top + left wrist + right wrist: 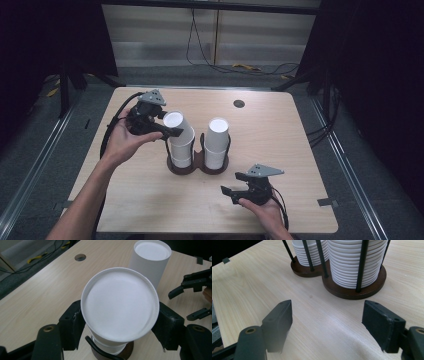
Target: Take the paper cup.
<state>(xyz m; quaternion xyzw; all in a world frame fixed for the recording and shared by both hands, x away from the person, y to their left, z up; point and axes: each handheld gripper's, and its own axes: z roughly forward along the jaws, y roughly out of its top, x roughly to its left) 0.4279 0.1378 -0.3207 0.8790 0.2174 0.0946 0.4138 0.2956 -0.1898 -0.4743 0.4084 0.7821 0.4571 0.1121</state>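
Working from the near edge of the table (150,210) outward, I find my right gripper (235,191) low at the front, held in the hand just short of the cup holder (197,167). Its jaws stand apart with nothing between them; in the right gripper view only bare wood lies between the two pads, and the holder's brown base (362,291) with its black rods sits just beyond the pads.

Next comes the holder itself, a double wooden base near the table centre carrying two stacks of white paper cups. The right stack (216,142) stands upright and untouched.

Beyond and to the left, my left gripper (176,130) reaches in from the left side and is clamped on the top cup (179,129) of the left stack (181,152). In the left gripper view both pads press on the cup's wall just under its rim, one on each side, and the cup (120,303) sits centred between them, its closed white end facing the camera. That cup is tilted to the left relative to the cups beneath it and remains nested in the stack over the left base of the holder.

Farthest out, a round cable hole (239,104) sits in the tabletop behind the right stack.
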